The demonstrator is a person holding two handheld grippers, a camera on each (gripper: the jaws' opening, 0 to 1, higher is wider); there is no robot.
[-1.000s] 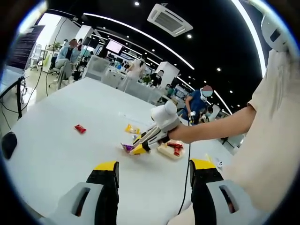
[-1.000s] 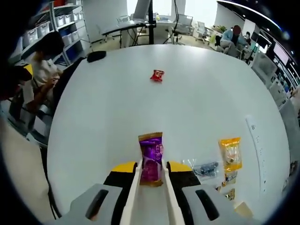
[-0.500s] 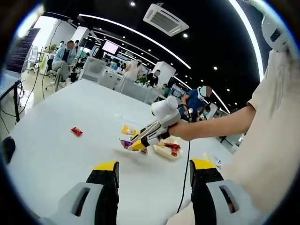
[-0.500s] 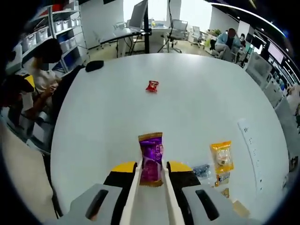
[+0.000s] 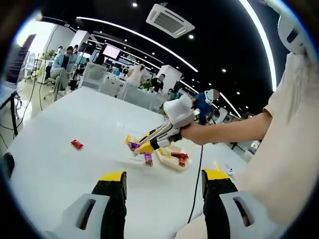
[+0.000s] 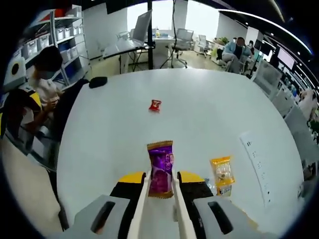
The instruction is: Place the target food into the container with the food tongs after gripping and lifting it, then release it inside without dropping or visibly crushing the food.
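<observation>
I lift the right gripper (image 6: 160,185) higher off the white table (image 6: 119,134), its tongs (image 5: 154,141) carrying the purple snack packet (image 6: 160,168) up with them. In the right gripper view the red packet (image 6: 155,105) and yellow packet (image 6: 222,171) shrink as I climb, and the clear wrapper slips under the jaws.

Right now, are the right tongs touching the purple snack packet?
Touching. The right gripper view shows the right tongs closed on both sides of the purple snack packet, lifted above the white table.
</observation>
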